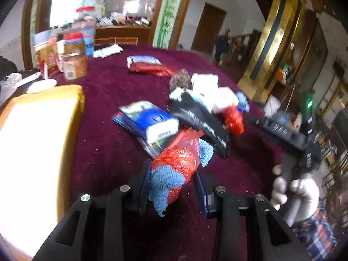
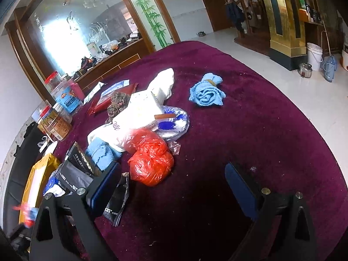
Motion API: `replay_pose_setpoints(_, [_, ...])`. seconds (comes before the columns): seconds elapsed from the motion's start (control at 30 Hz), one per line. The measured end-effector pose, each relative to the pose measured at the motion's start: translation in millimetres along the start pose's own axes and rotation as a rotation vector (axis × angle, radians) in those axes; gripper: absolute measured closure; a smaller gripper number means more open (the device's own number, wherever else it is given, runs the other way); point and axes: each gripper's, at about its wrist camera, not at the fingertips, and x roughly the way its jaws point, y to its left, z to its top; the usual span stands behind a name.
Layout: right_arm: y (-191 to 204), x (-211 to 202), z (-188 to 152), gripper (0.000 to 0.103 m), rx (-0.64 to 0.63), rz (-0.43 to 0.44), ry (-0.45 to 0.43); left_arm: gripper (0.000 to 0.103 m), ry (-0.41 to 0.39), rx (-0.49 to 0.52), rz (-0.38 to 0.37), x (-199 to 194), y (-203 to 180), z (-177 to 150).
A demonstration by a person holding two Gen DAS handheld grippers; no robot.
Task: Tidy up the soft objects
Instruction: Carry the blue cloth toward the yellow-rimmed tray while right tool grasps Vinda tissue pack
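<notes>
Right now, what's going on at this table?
A person with a gripper in each hand is sorting soft things on a maroon table. The left gripper has a blue cloth in a red bag between its fingers. The right gripper is open and empty near another red bag. A loose blue cloth lies apart from the pile.

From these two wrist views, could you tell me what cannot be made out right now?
- Left wrist view: the print on the blue-and-white packet is lost to motion blur.
- Left wrist view: the blue cloth in the left gripper is partly wrapped in red plastic, so its extent is hidden.
- Right wrist view: the yellow bag is cut off behind the right gripper's left finger.
- Right wrist view: the white bag covers what lies beneath.
</notes>
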Motion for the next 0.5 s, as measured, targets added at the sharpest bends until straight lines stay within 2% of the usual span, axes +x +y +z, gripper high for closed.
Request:
replay_pose_setpoints(0.1, [4.8, -1.2, -0.5, 0.007, -0.026, -0.003, -0.001, 0.064, -0.028, -0.02, 0.003, -20.6, 10.6, -0.3])
replay_pose_setpoints(0.2, [28.0, -20.8, -4.9, 0.007, -0.102, 0.007, -0.021, 0.064, -0.039, -0.033, 0.012, -34.1, 23.1, -5.0])
replay_pose_setpoints(0.27, [54.2, -38.1, -9.7, 0.007, -0.161, 0.079, -0.028, 0.064, -0.041, -0.047, 0.018, -39.5, 32.3, -9.5])
replay_pose_setpoints(0.33, [89.0, -44.8, -14.6, 0.007, -0.255, 0.155, 0.003, 0.064, -0.043, -0.07, 0.01, -42.5, 42.7, -13.4])
replay_pose_setpoints(0.5, [169.1, -22.7, -22.9, 0.007, -0.419, 0.342, 0.184, 0.064, -0.055, -0.134, 0.002, -50.6, 65.1, -21.1])
